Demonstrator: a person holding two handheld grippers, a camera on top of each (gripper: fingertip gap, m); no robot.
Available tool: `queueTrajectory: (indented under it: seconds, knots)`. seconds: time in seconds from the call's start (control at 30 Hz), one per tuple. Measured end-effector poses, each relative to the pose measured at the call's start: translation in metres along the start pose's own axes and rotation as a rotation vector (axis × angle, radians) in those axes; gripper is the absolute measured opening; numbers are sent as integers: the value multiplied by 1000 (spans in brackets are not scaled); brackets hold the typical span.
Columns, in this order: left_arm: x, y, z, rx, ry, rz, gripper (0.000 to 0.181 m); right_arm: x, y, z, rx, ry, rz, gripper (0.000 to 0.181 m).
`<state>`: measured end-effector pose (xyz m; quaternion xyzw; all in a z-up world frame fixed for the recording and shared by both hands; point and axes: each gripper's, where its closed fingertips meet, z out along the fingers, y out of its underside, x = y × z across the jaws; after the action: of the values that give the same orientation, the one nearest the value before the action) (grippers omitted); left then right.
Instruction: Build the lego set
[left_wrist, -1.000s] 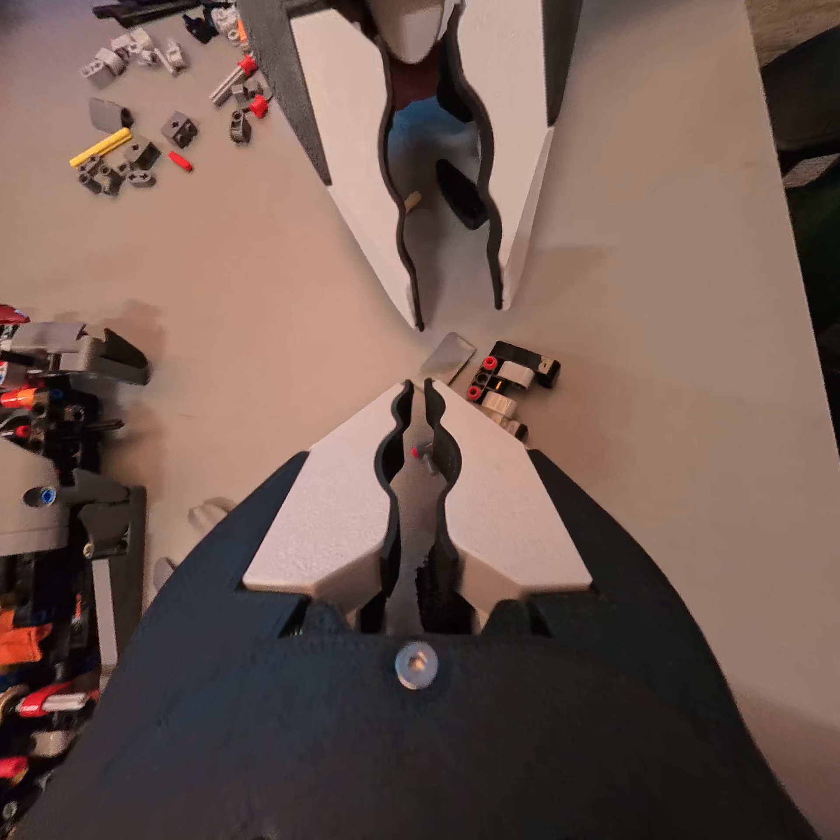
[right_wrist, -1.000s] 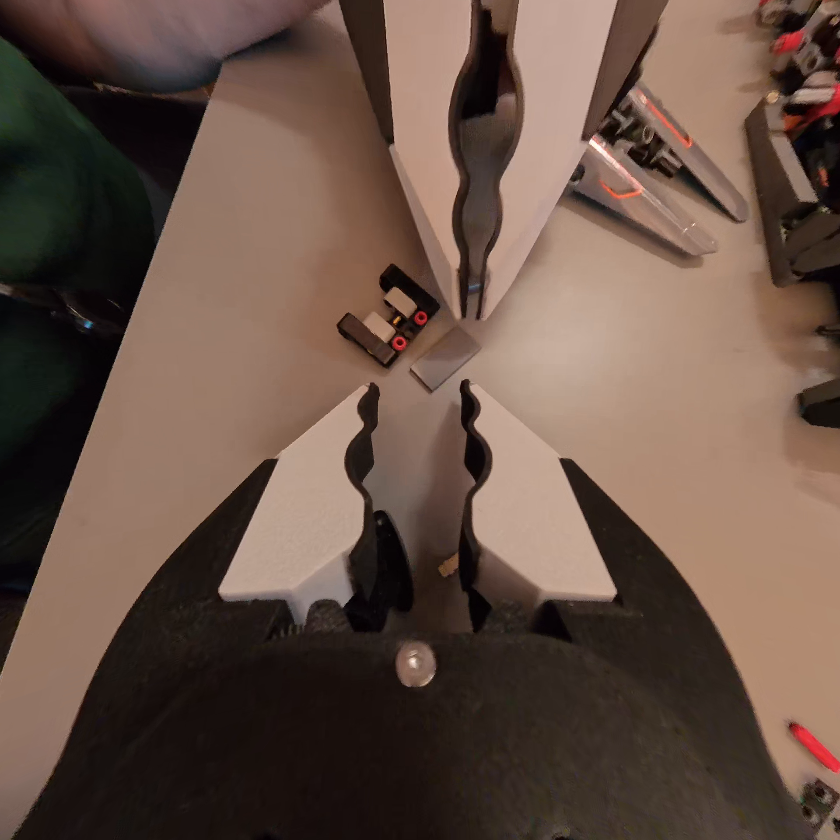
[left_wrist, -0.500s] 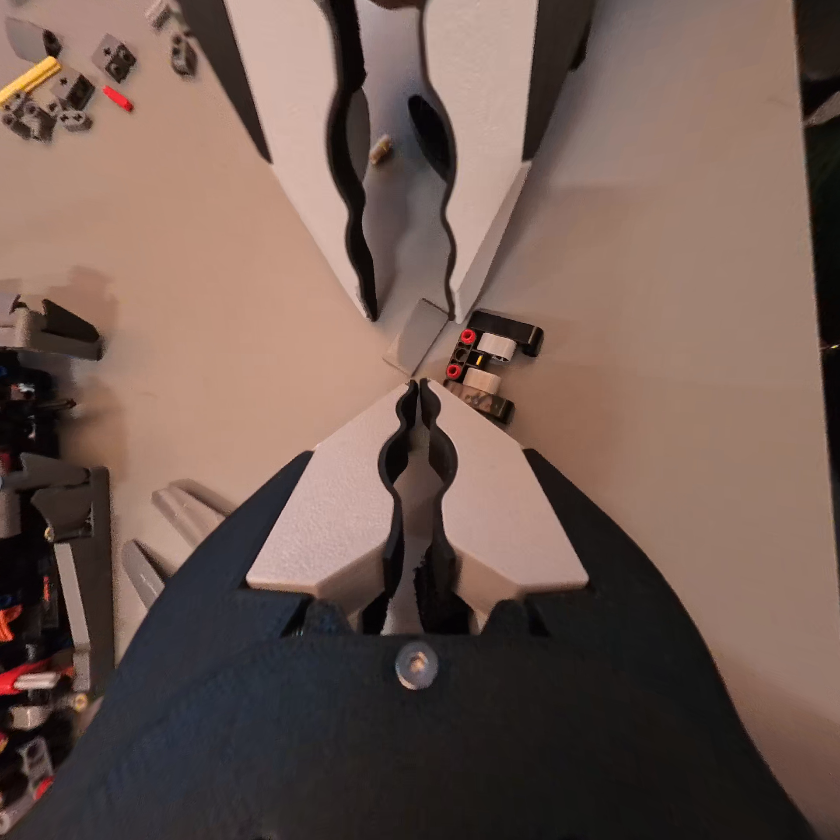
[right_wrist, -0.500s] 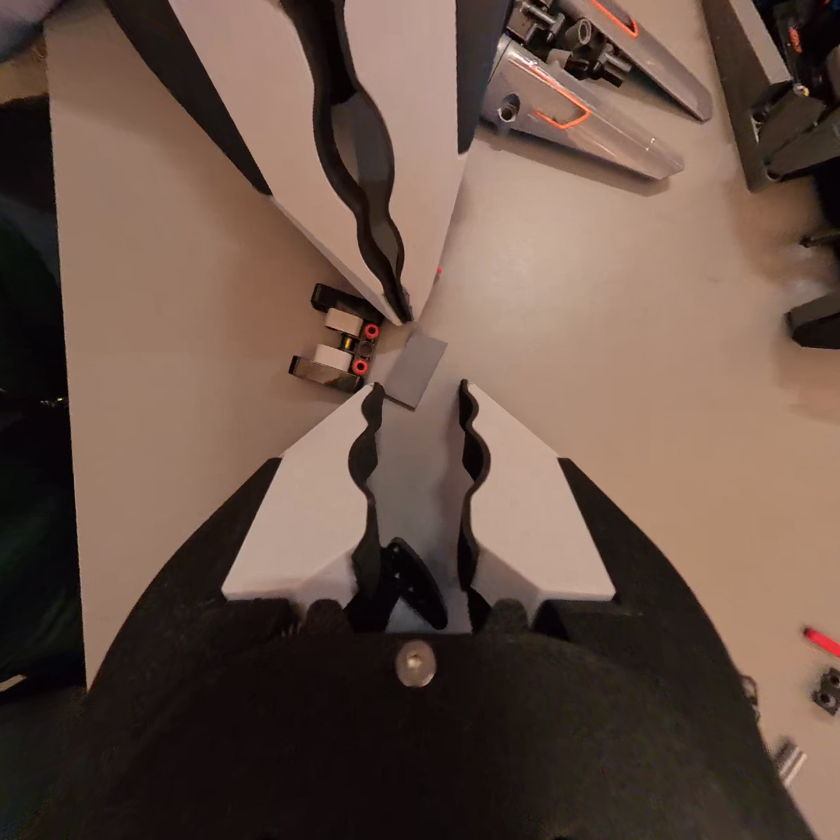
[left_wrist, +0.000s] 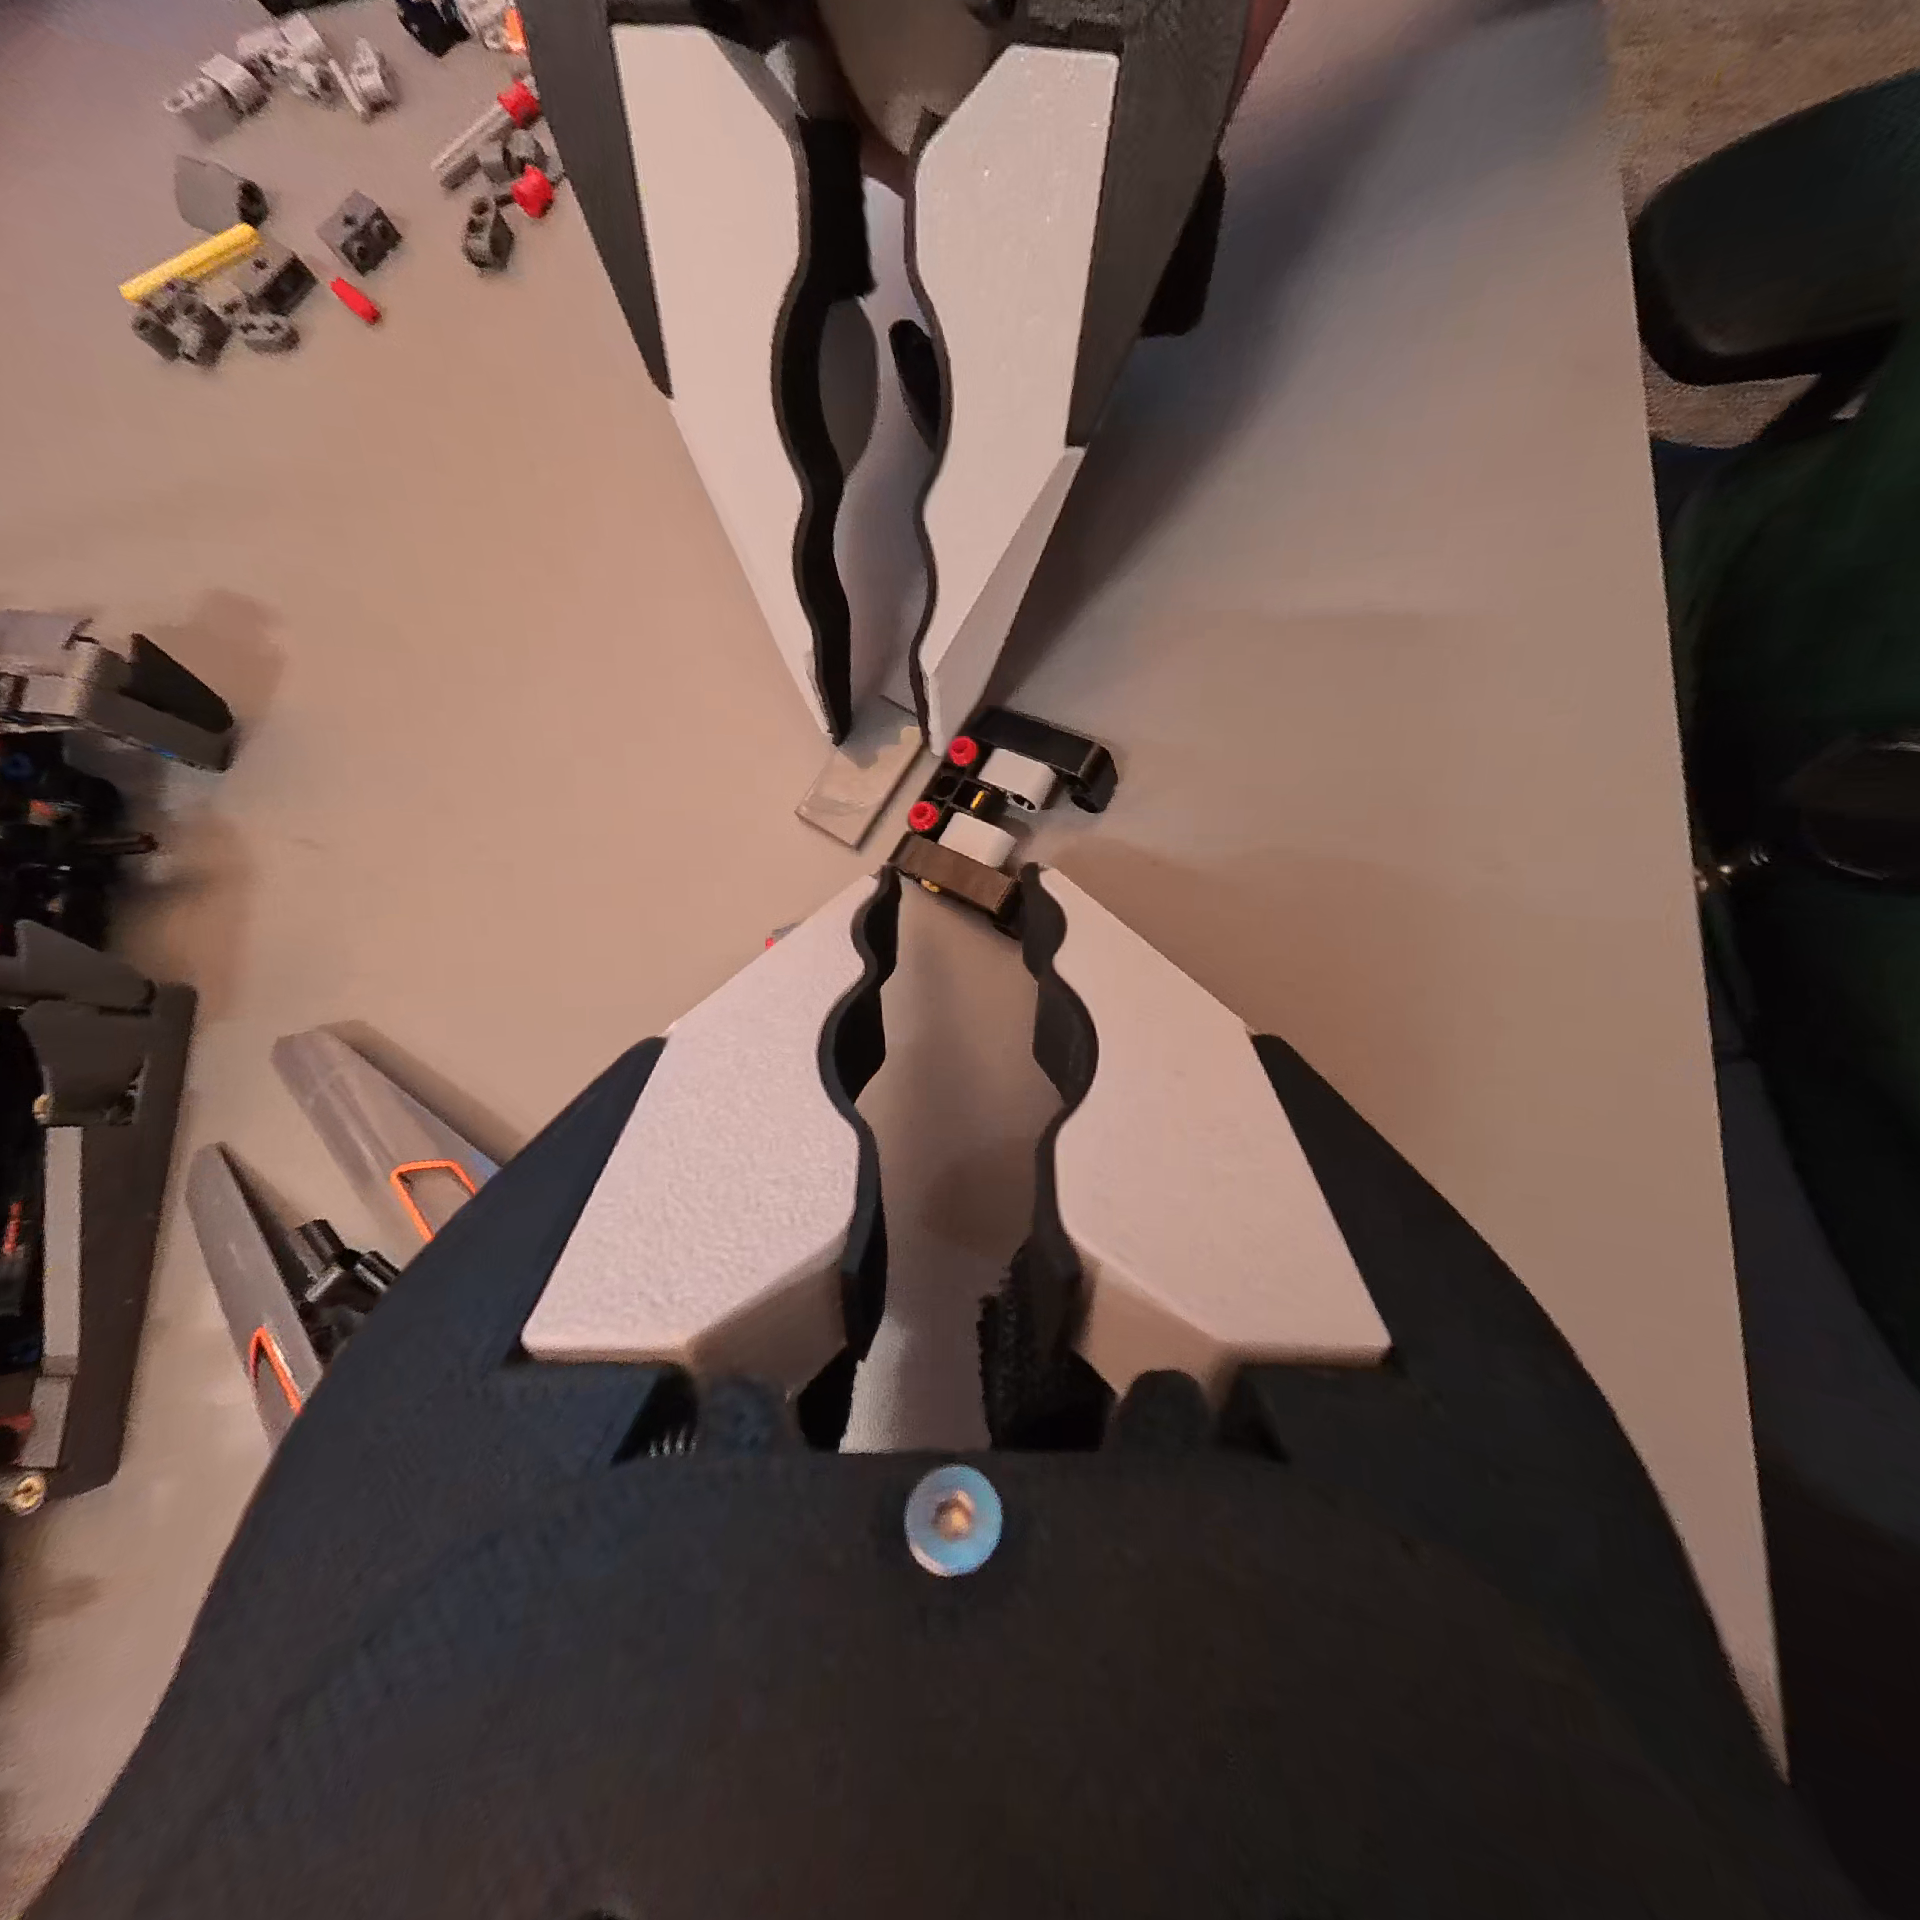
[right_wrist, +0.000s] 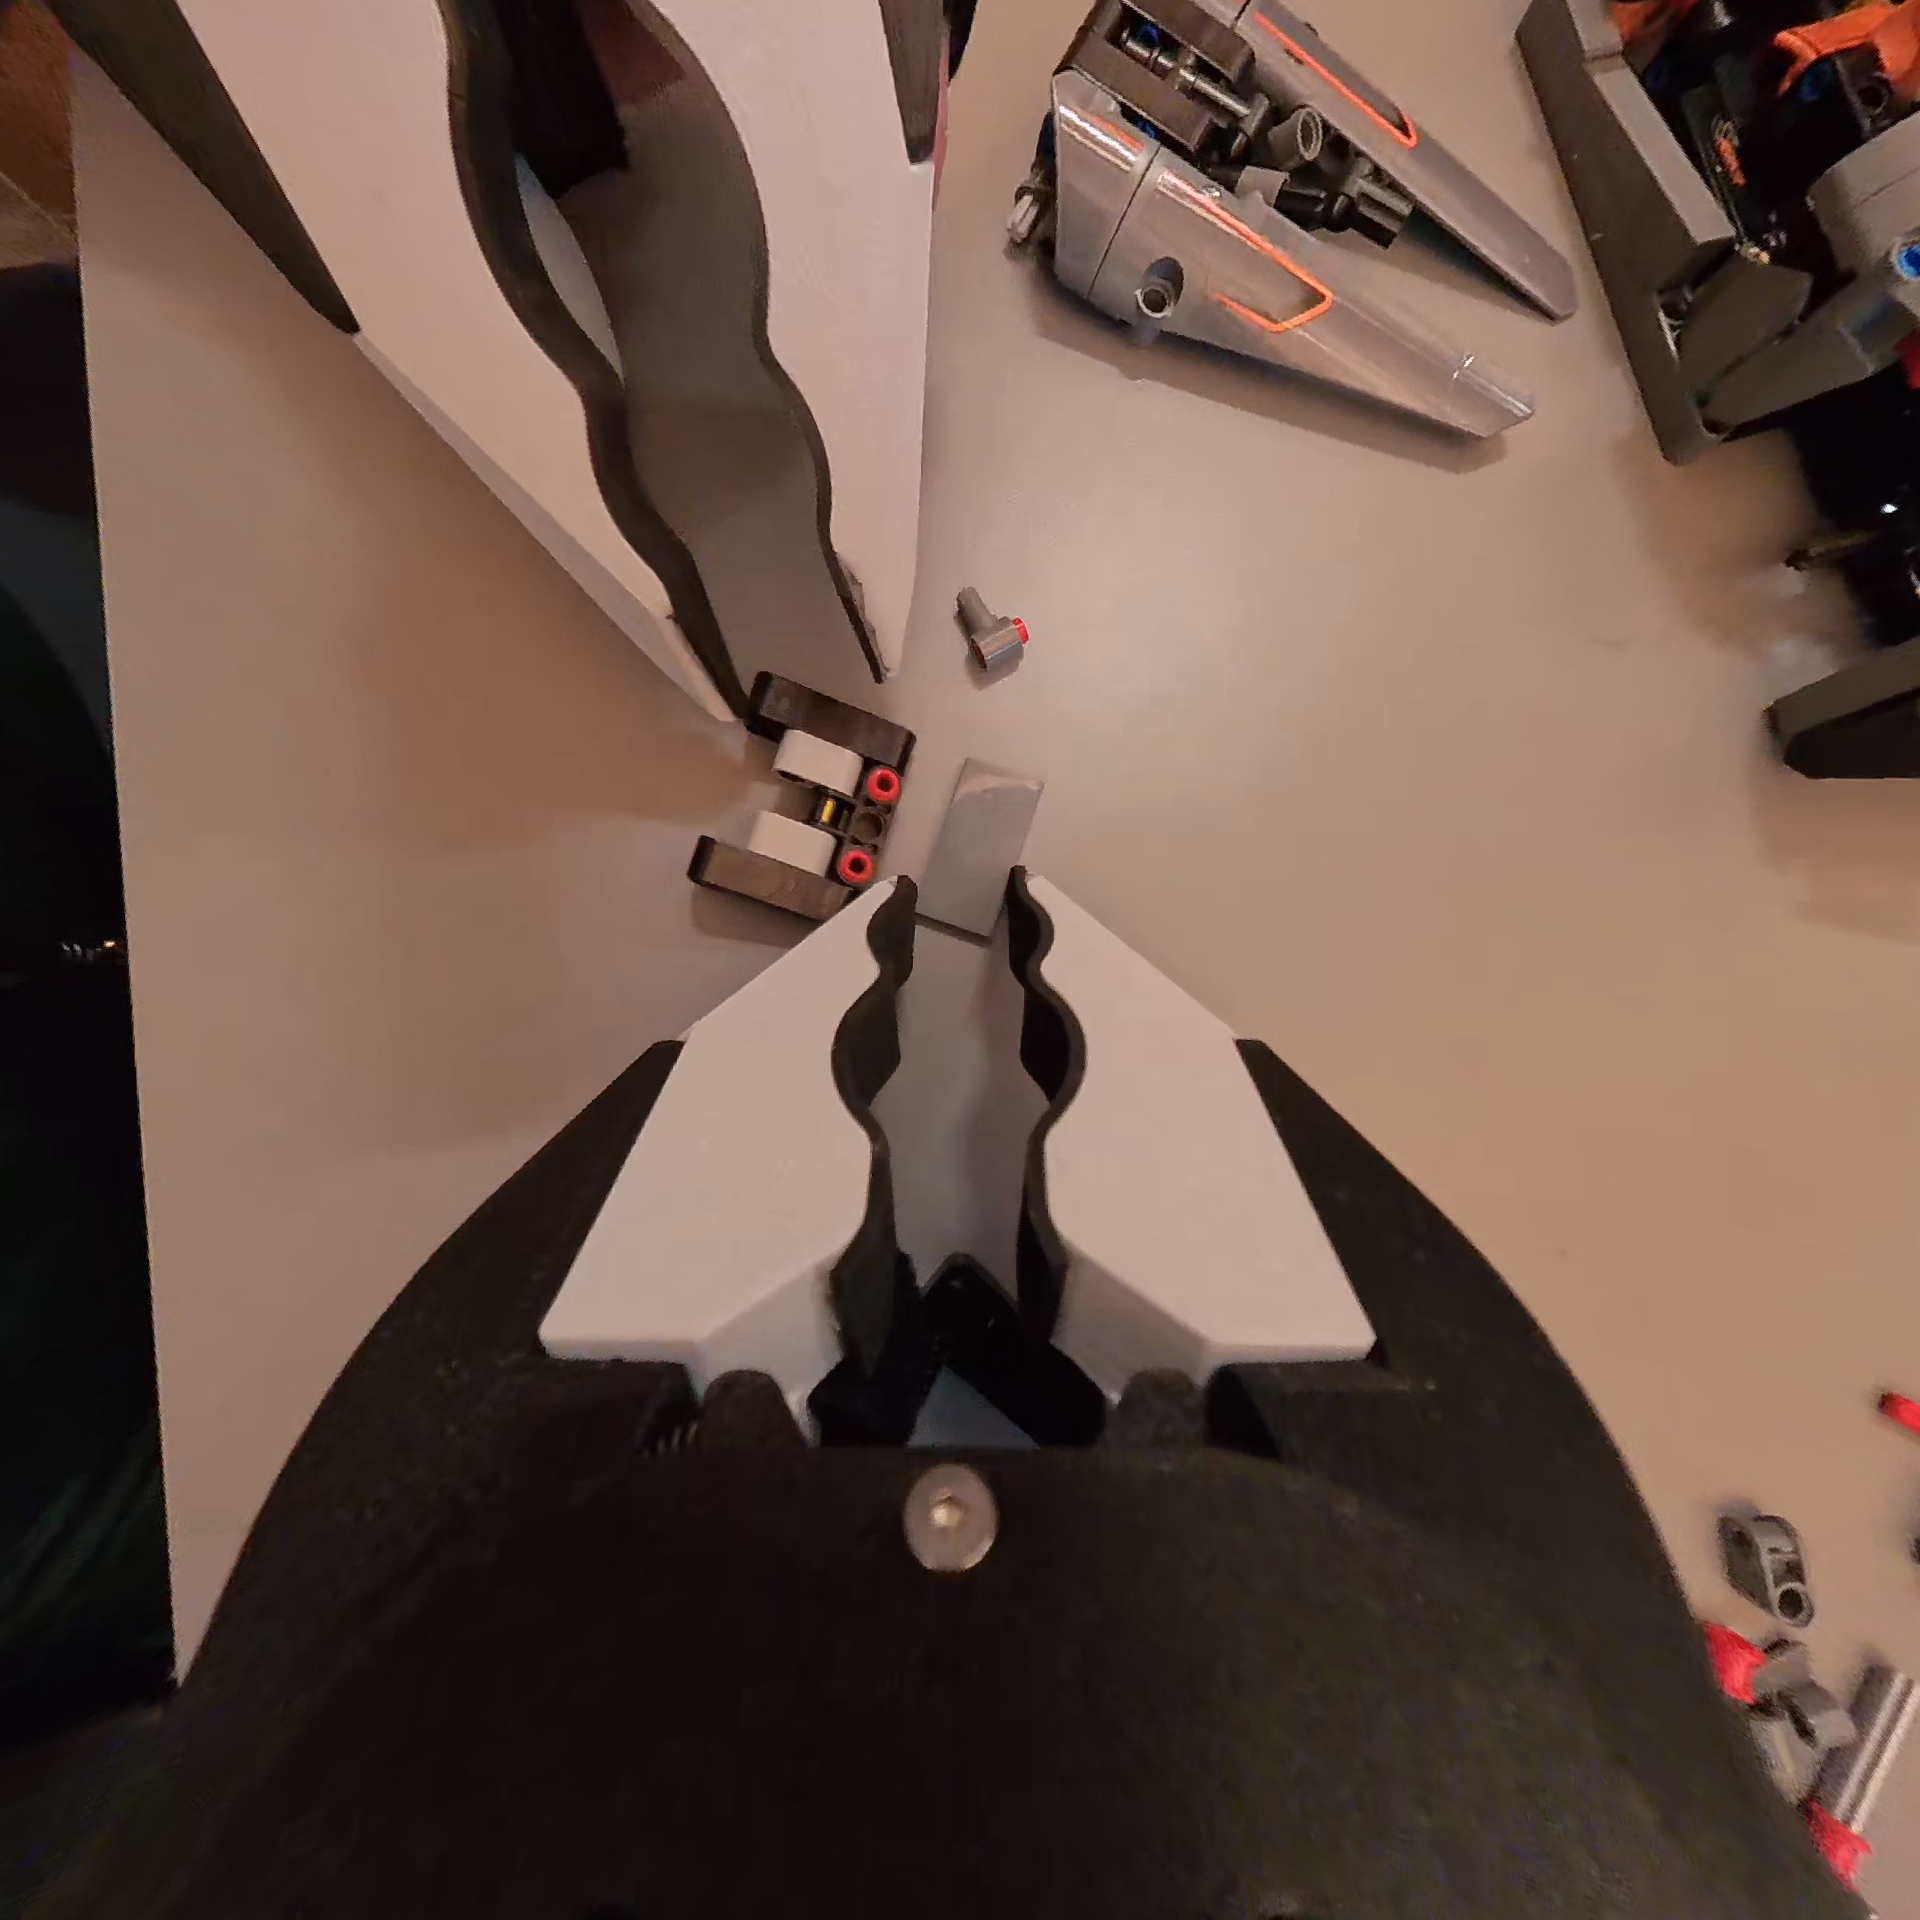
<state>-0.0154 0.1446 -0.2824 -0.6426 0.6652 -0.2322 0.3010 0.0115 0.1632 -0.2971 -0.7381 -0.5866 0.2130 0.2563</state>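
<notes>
Two grippers meet nose to nose over a smooth, matte beige table. Each has a rough black printed body, two pale grey wedge fingers and wavy black inner pads.

The left gripper has its jaws parted to a moderate gap, holding nothing; its fingertips sit at either end of one black beam of a small lego sub-assembly. That piece lies flat on the table near its edge: two glossy black beams, two light grey blocks between them and two red pin ends on a short black cross-piece.

The right gripper has its jaws narrowly parted, straddling the near end of a flat, smooth grey tile that lies just beside the sub-assembly; whether the pads touch the tile cannot be told.

One small grey angled connector with a red pin lies apart from the tile, near the left gripper's tip in the right wrist view.

Farther off rest a winged piece of two long, tapered grey panels with orange outlines, a large dark grey and black partly built model, and a scatter of loose grey, red and yellow parts.
</notes>
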Motion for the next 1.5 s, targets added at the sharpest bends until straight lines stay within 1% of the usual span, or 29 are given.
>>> queueTrajectory:
  seconds: [0.03, 0.17, 0.23, 0.33, 0.5, 0.7, 0.8, 1.0, 1.13, 1.27, 1.37, 1.5]
  knots:
    - [1, -1, 0, 5, -8, -1, 21, -1, 0, 0, 6, -10, 10, 16]
    - [0, 1, 1, 2, -77, 8, 22, -1, 1, -2, 42, -38, 55, 15]
    - [-2, -3, -4, 35, -116, 21, 17, -4, -2, -7, 80, -86, 96, 15]
    - [5, -6, -6, 69, -104, 41, 14, -10, -11, -14, 136, -152, 154, 15]
    - [0, 2, 4, 11, -146, 59, 12, -22, -13, -10, 115, -189, 166, 16]
    - [1, 2, 6, 23, -147, 53, 13, -19, -10, -6, 99, -163, 207, 15]
    - [-1, 2, 7, 15, -177, 61, 11, -22, -11, -7, 92, -170, 213, 15]
    - [-2, 1, 9, 18, -216, 62, 10, -25, -10, -12, 95, -174, 291, 15]
    - [-3, 1, 11, -1, -253, 71, 10, -25, -4, -11, 59, -124, 306, 15]
    - [-4, 3, 11, -15, -276, 77, 10, -24, -3, -11, 74, -115, 336, 16]
    - [-7, 2, 9, 2, -303, 66, 13, -26, -5, -14, 115, -139, 367, 15]
    - [-4, -4, 3, 45, -287, 38, 22, -21, -5, -20, 144, -120, 395, 15]
